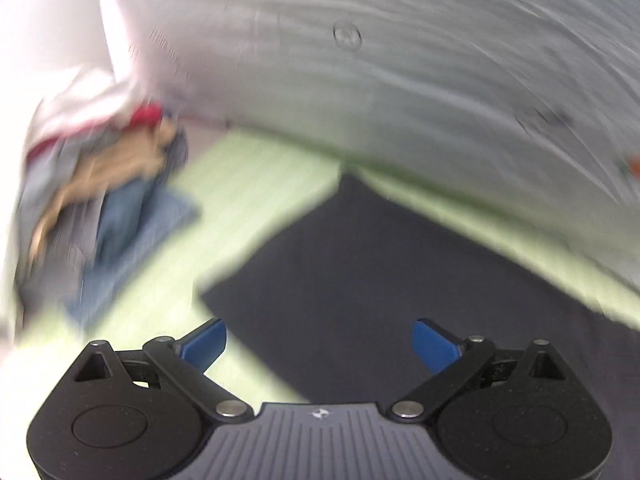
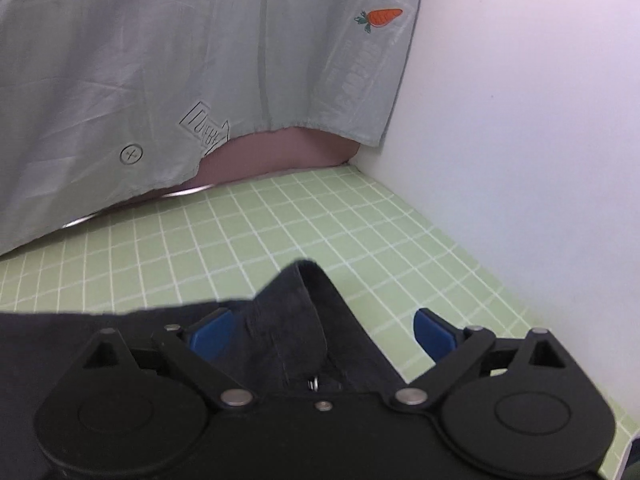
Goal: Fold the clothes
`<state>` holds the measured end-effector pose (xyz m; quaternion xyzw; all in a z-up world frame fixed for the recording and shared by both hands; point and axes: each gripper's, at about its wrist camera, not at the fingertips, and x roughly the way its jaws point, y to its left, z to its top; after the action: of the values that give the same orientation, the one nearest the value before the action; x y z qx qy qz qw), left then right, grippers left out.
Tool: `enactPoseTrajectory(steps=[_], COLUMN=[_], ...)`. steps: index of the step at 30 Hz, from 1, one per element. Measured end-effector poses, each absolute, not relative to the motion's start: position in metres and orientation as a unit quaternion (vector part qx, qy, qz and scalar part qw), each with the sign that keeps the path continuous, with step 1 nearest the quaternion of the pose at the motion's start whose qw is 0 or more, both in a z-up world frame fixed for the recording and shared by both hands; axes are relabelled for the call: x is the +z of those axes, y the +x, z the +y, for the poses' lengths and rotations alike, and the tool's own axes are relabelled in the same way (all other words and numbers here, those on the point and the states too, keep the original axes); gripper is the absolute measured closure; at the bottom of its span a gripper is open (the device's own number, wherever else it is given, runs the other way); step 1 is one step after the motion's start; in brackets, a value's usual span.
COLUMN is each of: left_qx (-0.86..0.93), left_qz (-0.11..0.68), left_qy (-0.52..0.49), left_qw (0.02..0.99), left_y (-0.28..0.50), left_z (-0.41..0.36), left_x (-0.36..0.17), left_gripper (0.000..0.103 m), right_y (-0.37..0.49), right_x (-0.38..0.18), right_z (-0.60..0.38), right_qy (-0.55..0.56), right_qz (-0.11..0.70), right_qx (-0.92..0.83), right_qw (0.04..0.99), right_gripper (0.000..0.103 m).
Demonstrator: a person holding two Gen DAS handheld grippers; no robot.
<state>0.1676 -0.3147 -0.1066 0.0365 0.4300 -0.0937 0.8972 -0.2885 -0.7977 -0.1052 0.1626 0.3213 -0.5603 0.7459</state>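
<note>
A dark garment (image 1: 400,280) lies flat on the green checked mat (image 1: 260,200); the left wrist view is blurred. My left gripper (image 1: 319,344) is open above its near edge, blue fingertips (image 1: 206,344) wide apart and empty. In the right wrist view the same dark garment (image 2: 296,312) lies with a raised fold or waistband between my open right gripper's (image 2: 322,338) jaws; a metal button shows near the gripper base. The blue fingertips (image 2: 434,336) stand apart, and nothing is clamped.
A pile of mixed clothes (image 1: 108,200) in blue, tan and red sits at the left on the mat. A grey-green cloth with a carrot print (image 2: 200,60) hangs at the back. A white wall (image 2: 520,140) bounds the mat (image 2: 280,220) on the right.
</note>
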Motion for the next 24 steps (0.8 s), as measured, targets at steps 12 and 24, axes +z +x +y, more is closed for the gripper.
enactPoseTrajectory(steps=[12, 24], left_qx=[-0.107, -0.103], left_qz=[0.513, 0.532], left_qy=[0.025, -0.016], left_qw=[0.851, 0.840], left_y=[-0.034, -0.084], left_z=[-0.269, -0.237], left_x=[-0.151, -0.157], left_gripper=[0.003, 0.003], right_y=[-0.384, -0.433], right_x=[-0.146, -0.184], right_z=[-0.704, -0.677], right_qy=[0.259, 0.453], right_qz=[0.325, 0.262], right_qx=[-0.535, -0.490], right_qw=[0.736, 0.697], right_gripper=[0.005, 0.005])
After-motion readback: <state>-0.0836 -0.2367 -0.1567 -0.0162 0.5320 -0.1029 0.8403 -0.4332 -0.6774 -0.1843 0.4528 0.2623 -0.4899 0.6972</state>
